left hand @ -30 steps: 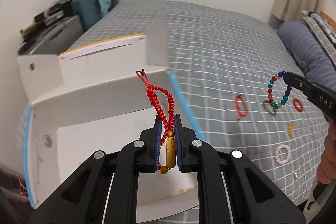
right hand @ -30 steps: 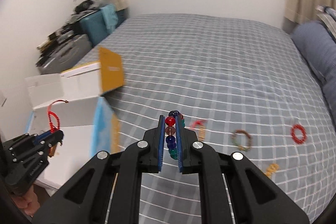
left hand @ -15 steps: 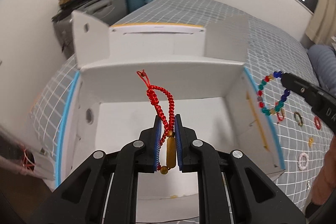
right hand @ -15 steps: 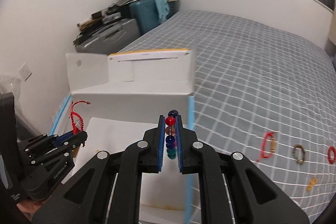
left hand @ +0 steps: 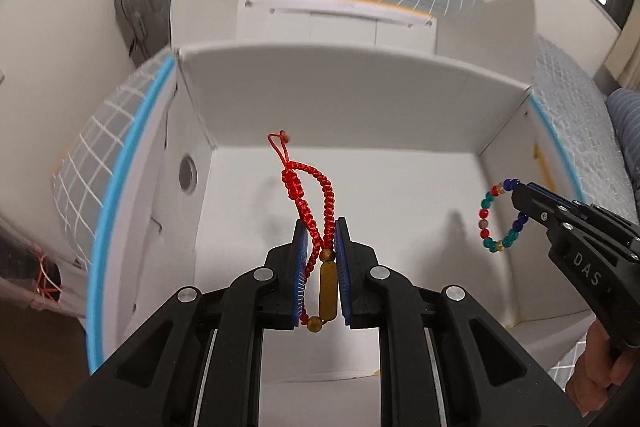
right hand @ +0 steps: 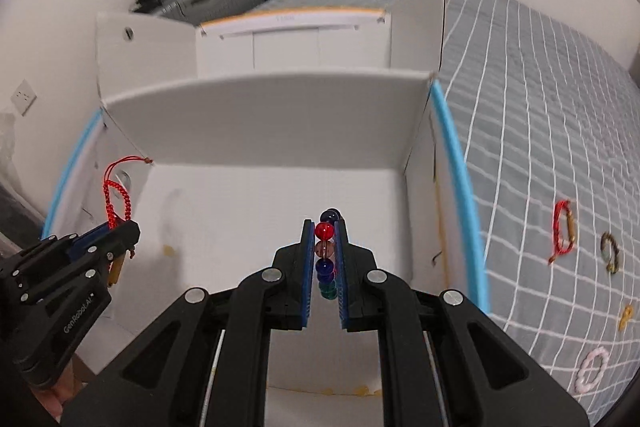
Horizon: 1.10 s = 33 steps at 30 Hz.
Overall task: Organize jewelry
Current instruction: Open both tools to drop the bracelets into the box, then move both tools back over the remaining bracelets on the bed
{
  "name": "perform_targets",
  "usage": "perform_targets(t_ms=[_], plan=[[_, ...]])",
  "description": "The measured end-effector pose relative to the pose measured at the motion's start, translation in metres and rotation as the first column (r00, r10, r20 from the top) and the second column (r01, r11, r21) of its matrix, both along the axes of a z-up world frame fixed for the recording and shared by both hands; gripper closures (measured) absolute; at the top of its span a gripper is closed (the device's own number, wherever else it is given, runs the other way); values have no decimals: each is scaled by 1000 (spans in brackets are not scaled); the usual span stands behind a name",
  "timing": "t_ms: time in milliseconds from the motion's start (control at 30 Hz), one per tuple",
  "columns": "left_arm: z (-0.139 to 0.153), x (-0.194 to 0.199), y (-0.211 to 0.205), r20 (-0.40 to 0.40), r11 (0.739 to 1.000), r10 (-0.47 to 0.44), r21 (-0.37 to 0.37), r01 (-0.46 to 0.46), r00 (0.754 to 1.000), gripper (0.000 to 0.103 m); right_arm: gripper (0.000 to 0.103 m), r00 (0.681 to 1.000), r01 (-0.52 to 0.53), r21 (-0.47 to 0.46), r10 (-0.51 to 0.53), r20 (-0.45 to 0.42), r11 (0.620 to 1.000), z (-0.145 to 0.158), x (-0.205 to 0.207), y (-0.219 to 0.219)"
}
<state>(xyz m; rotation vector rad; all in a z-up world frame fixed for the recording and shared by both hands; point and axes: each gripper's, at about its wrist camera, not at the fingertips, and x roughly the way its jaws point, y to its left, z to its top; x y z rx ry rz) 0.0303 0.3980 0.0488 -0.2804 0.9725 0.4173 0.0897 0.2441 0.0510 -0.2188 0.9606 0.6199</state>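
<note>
Left claw [left hand: 321,259] clamps red cord bracelet [left hand: 310,195]; right claw [right hand: 325,255] clamps bead bracelet [right hand: 326,247]; five bracelets on bed [right hand: 560,131]

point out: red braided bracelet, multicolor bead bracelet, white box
red braided bracelet [left hand: 316,195], left wrist view, on the braided cord.
multicolor bead bracelet [left hand: 485,214], left wrist view, on a red bead.
white box [right hand: 280,123], right wrist view, on the far wall.

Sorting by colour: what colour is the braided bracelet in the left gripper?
Red cord with a gold-brown tube bead, the braided bracelet shows best in the left wrist view.
</note>
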Motion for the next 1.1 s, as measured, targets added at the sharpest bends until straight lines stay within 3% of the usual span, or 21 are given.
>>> perform_targets(t_ms=[300, 333, 400, 467, 533, 600, 800, 1100], plan=[[-2, -6, 0, -14, 1000, 2, 2, -2, 1000, 84, 90, 1000, -1, -16, 1, 6, 1000, -5, -3, 0], [-2, -6, 2, -16, 1000, 5, 5, -5, 1000, 80, 86, 1000, -1, -15, 1, 8, 1000, -5, -3, 1], [-1, -9, 0, -13, 1000, 15, 14, -15, 1000, 65, 61, 999, 12, -7, -11, 37, 1000, 0, -7, -2], [3, -11, -3, 3, 999, 18, 30, -18, 1000, 57, 51, 998, 14, -3, -14, 63, 1000, 5, -8, 0], [8, -13, -3, 18, 999, 24, 42, -25, 1000, 40, 44, 997, 5, 4, -6, 75, 1000, 10, -10, -1], [14, -15, -4, 31, 998, 28, 60, -29, 999, 37, 36, 995, 9, 5, -9, 95, 1000, 16, -13, -3], [31, -21, -12, 66, 995, 28, 96, -34, 997, 23, 21, 990, 26, 29, -30, 136, 999, 33, -12, -11], [53, -17, -32, 115, 990, 11, 135, -27, 993, 8, 13, 982, 59, 51, -67, 178, 997, 48, -6, -36]])
